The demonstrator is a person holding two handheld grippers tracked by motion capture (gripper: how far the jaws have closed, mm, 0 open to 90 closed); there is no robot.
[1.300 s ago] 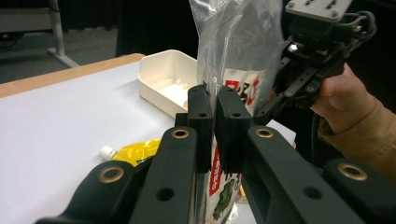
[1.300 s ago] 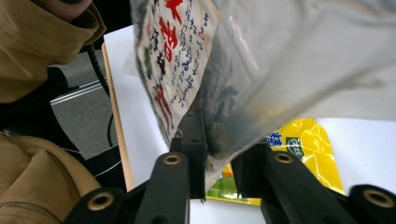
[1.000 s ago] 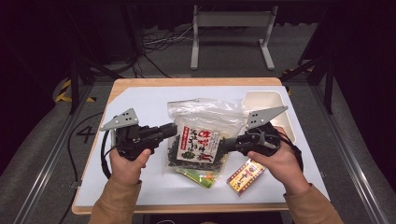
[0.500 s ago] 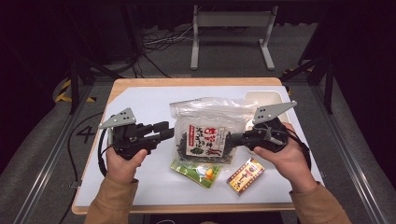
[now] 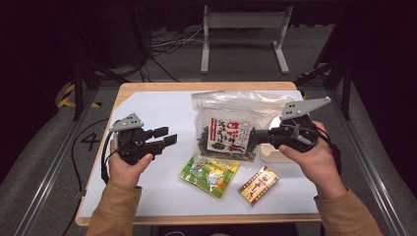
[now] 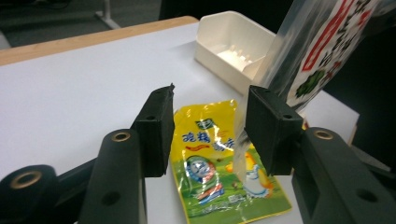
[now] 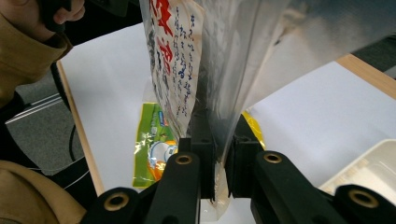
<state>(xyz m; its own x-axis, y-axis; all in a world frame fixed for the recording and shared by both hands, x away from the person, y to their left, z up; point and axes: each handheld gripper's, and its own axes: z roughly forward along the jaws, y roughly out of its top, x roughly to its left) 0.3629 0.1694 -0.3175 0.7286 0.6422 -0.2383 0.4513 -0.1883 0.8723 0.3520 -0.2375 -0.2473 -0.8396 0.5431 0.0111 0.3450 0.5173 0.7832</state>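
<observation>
A clear bag of dark seaweed with a red and white label (image 5: 226, 129) hangs tilted above the white table (image 5: 162, 105). My right gripper (image 5: 254, 134) is shut on the bag's right edge. In the right gripper view the jaws (image 7: 218, 144) pinch the plastic, and the bag (image 7: 219, 60) rises over them. My left gripper (image 5: 166, 136) stands open left of the bag, apart from it. In the left gripper view its open fingertips (image 6: 210, 123) frame a yellow-green snack packet (image 6: 212, 161) lying flat, with the bag (image 6: 327, 44) at the upper right.
The yellow-green packet (image 5: 209, 174) lies at the table's front middle, and a small red and yellow packet (image 5: 258, 184) lies to its right. A white bin (image 5: 273, 153) sits under my right gripper, partly hidden; it also shows as the bin (image 6: 229, 49) and as the bin (image 7: 369, 168).
My left gripper has let go of the bag, opened, and drawn back to the left. The right gripper has carried the bag to the right and lifted it.
</observation>
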